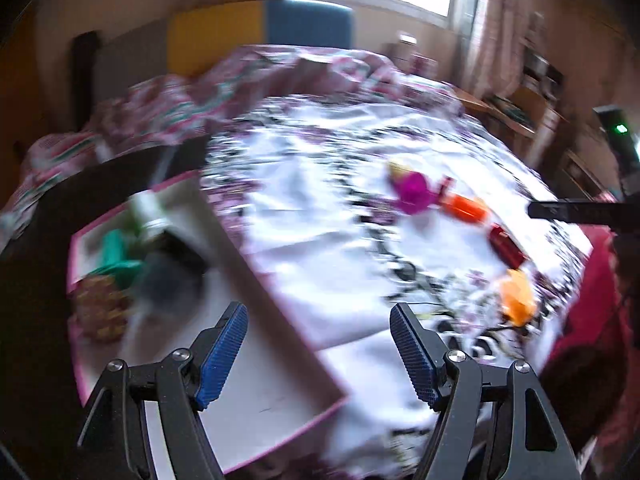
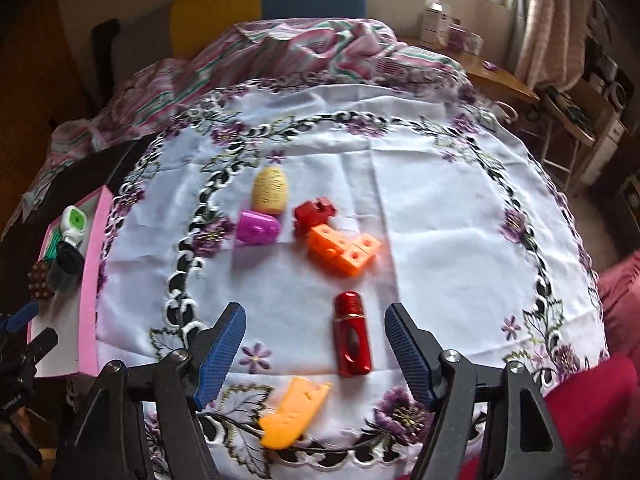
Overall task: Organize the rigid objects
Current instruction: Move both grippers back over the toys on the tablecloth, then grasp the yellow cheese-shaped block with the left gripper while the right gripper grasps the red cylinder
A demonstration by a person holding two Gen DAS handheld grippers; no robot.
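On a white embroidered cloth [image 2: 420,208] lie several small toys: a dark red cylinder [image 2: 352,334], a yellow-orange flat piece [image 2: 294,412], an orange block with holes [image 2: 344,252], a red block [image 2: 314,214], a magenta piece [image 2: 256,230] and a yellow egg shape [image 2: 271,190]. My right gripper [image 2: 314,346] hovers open above the red cylinder and touches nothing. My left gripper [image 1: 318,354] is open and empty over the right edge of a pink-rimmed box [image 1: 280,300]. That blurred view shows the magenta piece [image 1: 414,192], orange block [image 1: 466,208], red cylinder [image 1: 508,246] and yellow-orange piece [image 1: 518,298].
The pink-rimmed box [image 2: 90,280] at the cloth's left holds a green and white item [image 2: 72,224], a dark object [image 2: 68,264] and a brown studded one [image 2: 40,280]. A striped blanket [image 2: 280,52] is bunched behind. A wooden table [image 2: 496,76] and shelves stand right.
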